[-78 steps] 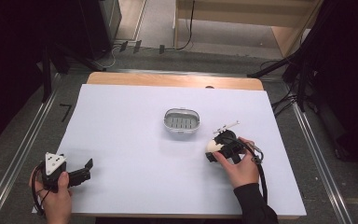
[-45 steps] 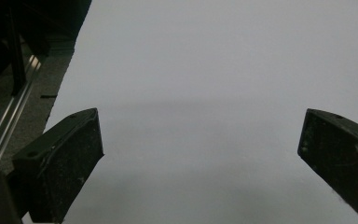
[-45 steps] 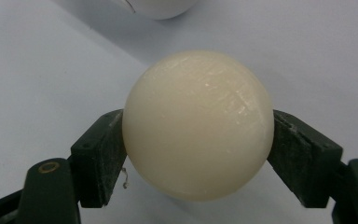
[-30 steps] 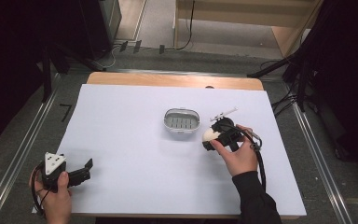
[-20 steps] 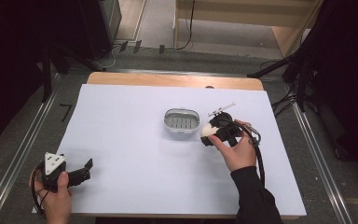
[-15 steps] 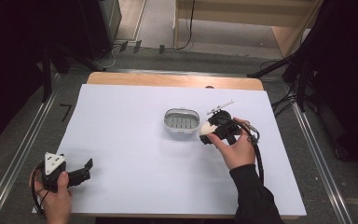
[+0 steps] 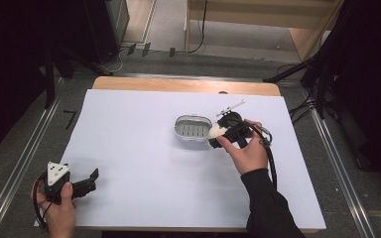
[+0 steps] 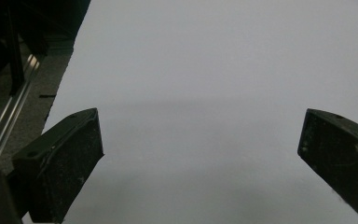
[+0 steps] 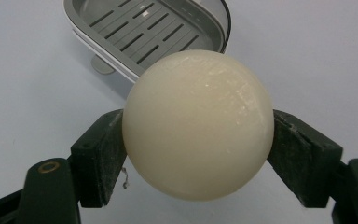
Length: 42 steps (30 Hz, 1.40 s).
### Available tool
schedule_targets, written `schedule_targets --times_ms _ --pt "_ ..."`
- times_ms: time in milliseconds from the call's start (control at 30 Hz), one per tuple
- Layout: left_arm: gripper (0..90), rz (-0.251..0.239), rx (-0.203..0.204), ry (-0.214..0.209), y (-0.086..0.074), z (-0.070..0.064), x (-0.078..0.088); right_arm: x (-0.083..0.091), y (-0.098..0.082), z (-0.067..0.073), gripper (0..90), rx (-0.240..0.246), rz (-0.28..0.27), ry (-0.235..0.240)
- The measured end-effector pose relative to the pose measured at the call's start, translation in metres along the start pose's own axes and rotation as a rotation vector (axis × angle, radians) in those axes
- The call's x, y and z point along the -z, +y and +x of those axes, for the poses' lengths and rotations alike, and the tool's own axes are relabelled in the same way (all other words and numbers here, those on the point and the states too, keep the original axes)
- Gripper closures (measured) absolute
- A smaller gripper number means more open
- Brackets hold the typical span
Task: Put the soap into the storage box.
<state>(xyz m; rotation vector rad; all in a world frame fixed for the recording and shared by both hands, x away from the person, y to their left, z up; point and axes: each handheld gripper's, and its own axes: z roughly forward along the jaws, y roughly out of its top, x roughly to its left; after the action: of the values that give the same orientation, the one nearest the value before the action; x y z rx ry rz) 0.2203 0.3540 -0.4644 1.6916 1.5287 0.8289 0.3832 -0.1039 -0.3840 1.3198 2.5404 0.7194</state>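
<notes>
- While the cream-white ball (image 9: 198, 123) is clamped between the two black jaws of the right gripper (image 9: 198, 140), one pad pressed to each flank, it is carried clear of the white table cover (image 7: 144, 148), just beside the right end of the grey soap dish (image 7: 192, 129).
- From the ball, the dish is found ahead of the jaws and to their left in the right gripper view (image 9: 144, 28) (its slotted insert is seen there, tilted away), so a short carry forward and over the near rim is judged to be what the coming move turns on.
- Being round, the ball offers no long axis to line up; the dish, in the high view, is laid with its long side across the table, and its right end is turned toward the ball.
- Of the two hands, the right hand (image 7: 248, 151) is by far the nearer; the left gripper (image 7: 87, 181) is held well apart at the near left corner, its jaws spread wide with nothing but bare cover between them.
- Whether the ball is hanging over the rim or beside it cannot be told from the high view.
- The far end of the dish is cut off by the top edge of the right gripper view, and the underside of the ball is hidden.
</notes>
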Motion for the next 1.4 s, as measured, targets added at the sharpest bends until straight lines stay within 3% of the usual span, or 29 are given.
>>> schedule_targets --times_ms 1400 --pt "0.5 0.0 0.006 -0.011 0.0 0.001 0.0 -0.015 0.044 0.017 24.5 0.047 -0.014 0.038"
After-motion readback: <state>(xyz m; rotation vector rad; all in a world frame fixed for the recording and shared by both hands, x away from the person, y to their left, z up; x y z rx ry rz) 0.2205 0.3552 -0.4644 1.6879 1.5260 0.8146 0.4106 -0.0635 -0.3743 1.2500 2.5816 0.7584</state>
